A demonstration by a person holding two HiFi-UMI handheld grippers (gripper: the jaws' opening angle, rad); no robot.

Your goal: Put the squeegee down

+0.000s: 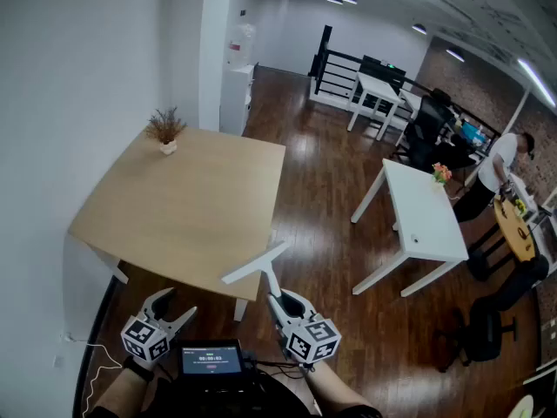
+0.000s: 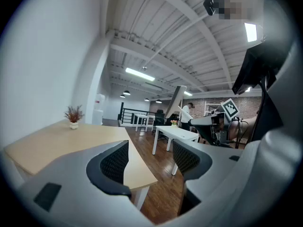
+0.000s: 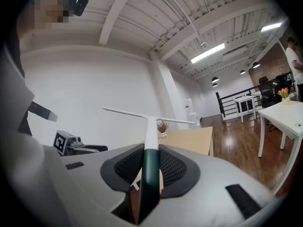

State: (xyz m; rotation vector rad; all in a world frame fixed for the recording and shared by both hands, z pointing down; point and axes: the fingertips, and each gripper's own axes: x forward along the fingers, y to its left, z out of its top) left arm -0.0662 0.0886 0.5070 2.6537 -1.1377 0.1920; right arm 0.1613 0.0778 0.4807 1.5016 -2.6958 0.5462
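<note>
Squeegee not down yet: right hand-held gripper clamps its handle near table corner; left hand-held gripper gapes empty.

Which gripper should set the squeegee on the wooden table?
Right. The right gripper is shut on the squeegee handle, with the blade by the near corner of the table. The left gripper is open and empty.

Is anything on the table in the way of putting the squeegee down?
Nothing visible. The right gripper holds the squeegee by the table's near edge; the only thing on it, a plant, sits at the far corner.
</note>
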